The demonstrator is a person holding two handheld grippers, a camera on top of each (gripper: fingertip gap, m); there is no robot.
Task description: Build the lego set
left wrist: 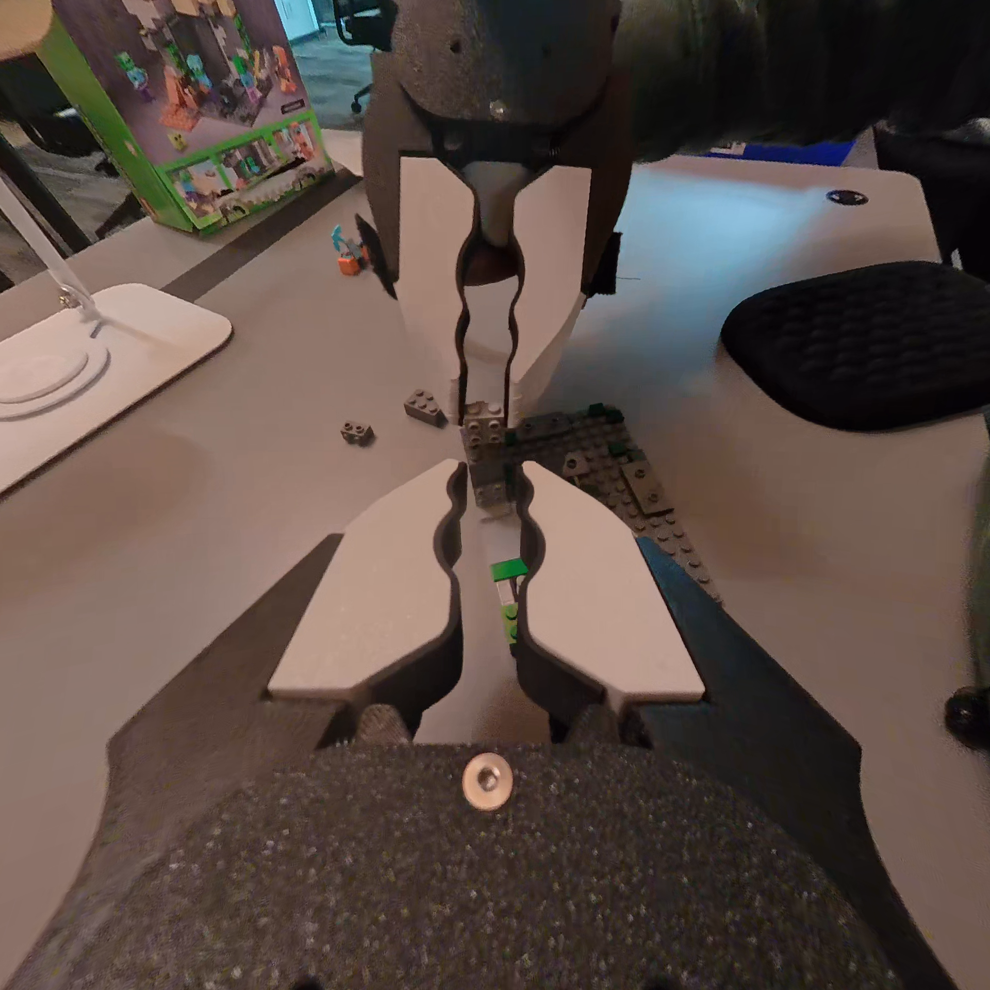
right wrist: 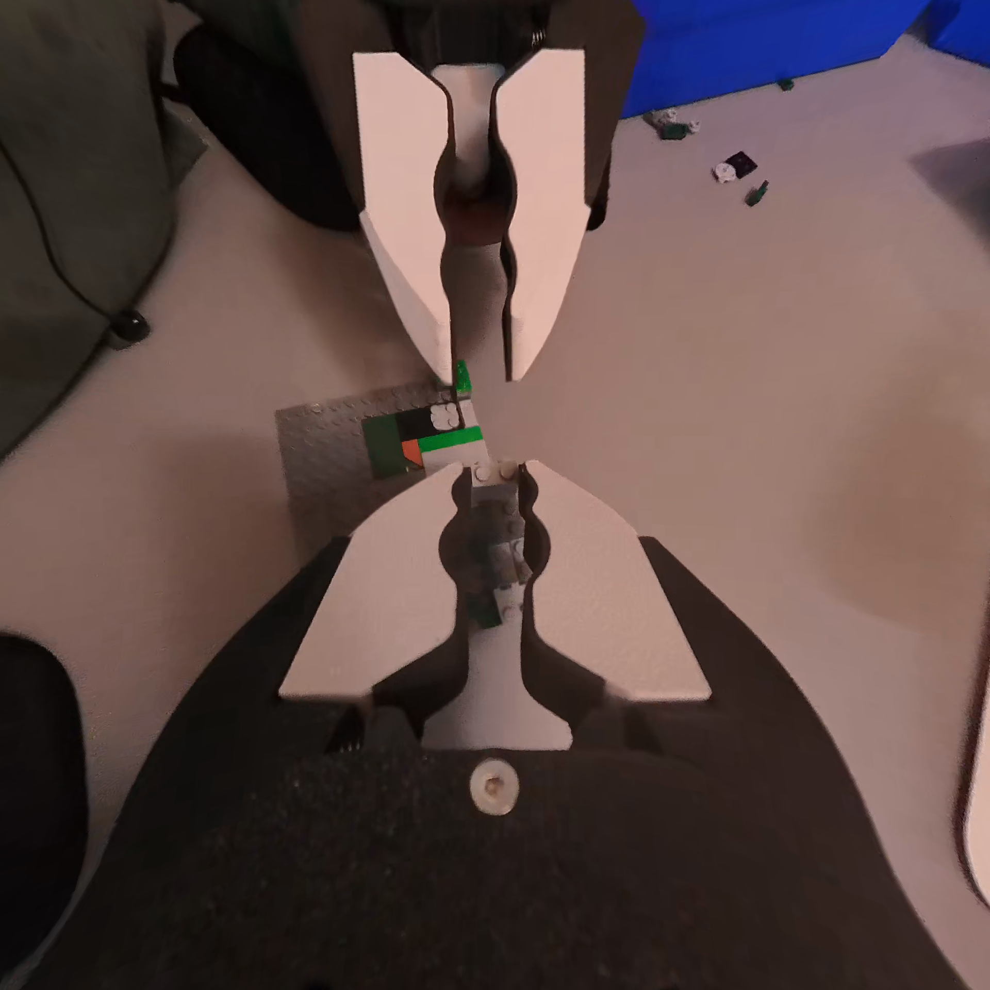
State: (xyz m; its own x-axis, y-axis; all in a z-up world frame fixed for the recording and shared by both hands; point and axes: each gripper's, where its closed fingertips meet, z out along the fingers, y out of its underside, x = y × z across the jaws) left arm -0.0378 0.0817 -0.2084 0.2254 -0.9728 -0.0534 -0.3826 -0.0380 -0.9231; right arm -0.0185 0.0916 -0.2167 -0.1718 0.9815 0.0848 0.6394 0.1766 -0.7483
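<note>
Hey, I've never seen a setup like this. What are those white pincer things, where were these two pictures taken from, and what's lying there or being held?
No robot here: a person holds a two-finger tool in each hand, each with a camera looking along its fingers. One picture is from the left tool, the other from the right tool; each also shows the other tool facing it at the top. On the pale table lie a grey studded baseplate, loose grey bricks and the set's box. The right tool pinches a grey brick stack at the baseplate's edge. The left tool's fingers flank that stack, but whether they grip it is unclear.
</note>
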